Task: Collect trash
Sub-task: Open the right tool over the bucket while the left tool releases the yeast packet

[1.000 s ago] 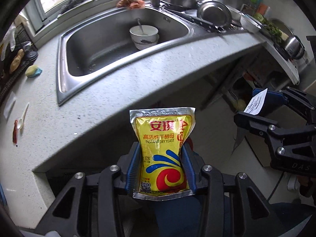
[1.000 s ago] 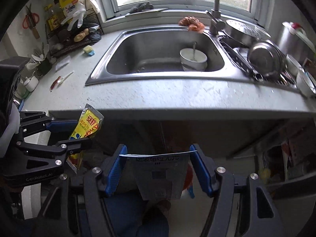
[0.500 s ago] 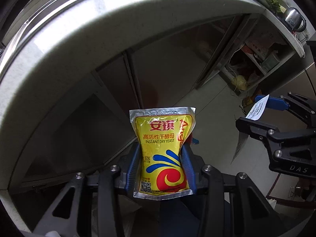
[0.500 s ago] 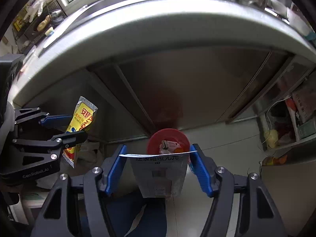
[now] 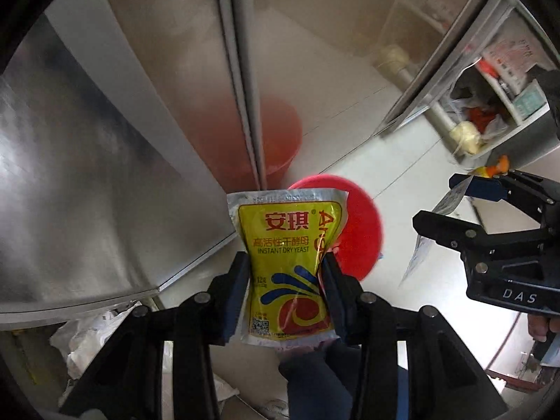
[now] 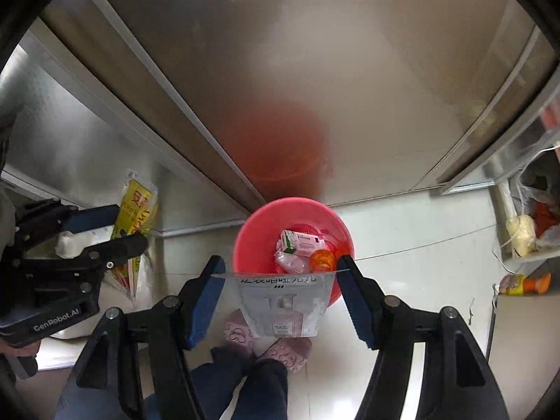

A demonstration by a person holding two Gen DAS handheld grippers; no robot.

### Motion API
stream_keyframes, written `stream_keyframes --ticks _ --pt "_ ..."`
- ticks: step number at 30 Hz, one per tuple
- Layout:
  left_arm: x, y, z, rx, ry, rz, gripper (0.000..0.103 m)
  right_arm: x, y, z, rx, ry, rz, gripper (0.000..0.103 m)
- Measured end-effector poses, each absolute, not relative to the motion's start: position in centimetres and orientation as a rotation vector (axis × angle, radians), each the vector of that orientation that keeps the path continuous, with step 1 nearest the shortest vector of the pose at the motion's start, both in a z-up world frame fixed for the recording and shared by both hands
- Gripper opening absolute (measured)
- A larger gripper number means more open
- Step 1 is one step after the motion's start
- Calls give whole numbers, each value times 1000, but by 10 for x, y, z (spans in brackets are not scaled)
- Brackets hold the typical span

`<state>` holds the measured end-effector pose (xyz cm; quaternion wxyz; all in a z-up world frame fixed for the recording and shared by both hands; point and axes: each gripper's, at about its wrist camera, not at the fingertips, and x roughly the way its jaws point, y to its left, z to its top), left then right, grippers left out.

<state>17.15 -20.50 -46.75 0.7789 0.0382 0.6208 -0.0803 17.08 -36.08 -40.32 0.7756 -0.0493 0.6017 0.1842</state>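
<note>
Jaws are still clamping the yeast packet (image 5: 287, 266) and clear pouch (image 6: 283, 306) as both grippers are dropping from counter height toward the red bin (image 6: 245, 245), nearing release.

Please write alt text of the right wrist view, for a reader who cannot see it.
The right gripper, pointing steeply down, holds a clear plastic packet above a red bin on the floor, which already contains a small box and other trash. At left, the left gripper holds a yellow yeast packet; steel cabinet doors rise behind the bin.
</note>
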Motion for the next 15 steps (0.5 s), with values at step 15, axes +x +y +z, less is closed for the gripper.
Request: stream_keyframes --ticks 15 --pt "175 -194 -516 122 1357 -170 35 177 -361 -460 -131 1315 431 91"
